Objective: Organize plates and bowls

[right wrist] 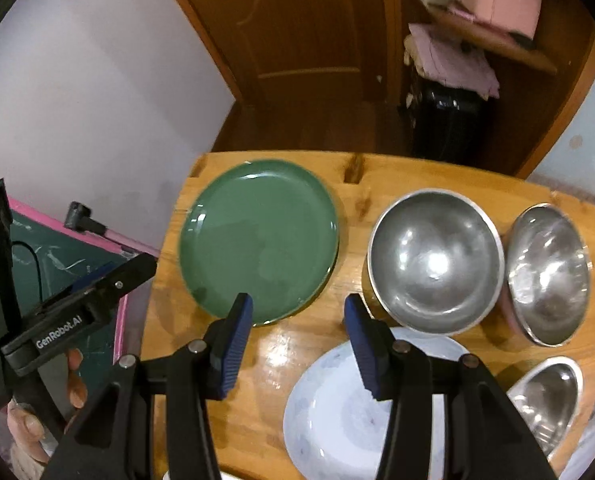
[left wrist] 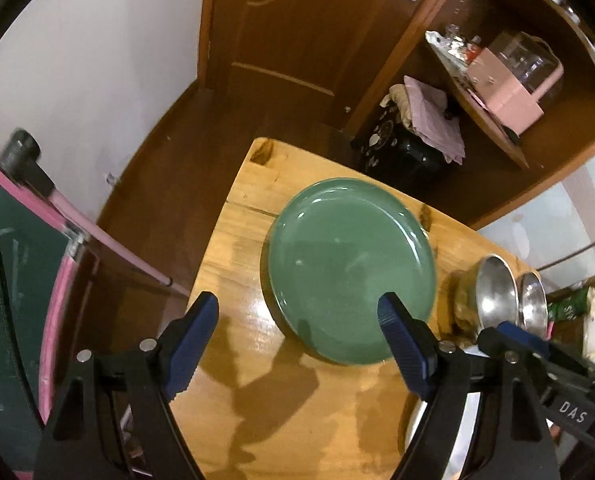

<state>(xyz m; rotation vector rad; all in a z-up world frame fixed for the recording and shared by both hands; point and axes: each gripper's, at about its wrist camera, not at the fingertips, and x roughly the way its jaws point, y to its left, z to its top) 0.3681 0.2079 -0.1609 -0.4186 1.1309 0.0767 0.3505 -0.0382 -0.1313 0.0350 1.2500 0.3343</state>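
A green plate (left wrist: pixel 349 268) (right wrist: pixel 259 240) lies flat on the wooden table (left wrist: pixel 233 220) (right wrist: pixel 297 340), and looks stacked on another green one. My left gripper (left wrist: pixel 301 318) is open and empty, hovering over the plate's near edge. My right gripper (right wrist: pixel 297 316) is open and empty above the table, between the green plate and a white plate (right wrist: pixel 337 412). Three steel bowls stand to the right: a large one (right wrist: pixel 435 260), a tilted one (right wrist: pixel 549 272) and a small one (right wrist: pixel 545 400). The left gripper body (right wrist: pixel 77 304) shows at the left of the right wrist view.
A dark chalkboard with a pink frame (left wrist: pixel 25 280) stands left of the table. A brown door (left wrist: pixel 297 40) and a shelf with a pink box (left wrist: pixel 509 92) are behind. A black patterned jar with cloths (left wrist: pixel 401 144) sits on the floor beyond the table.
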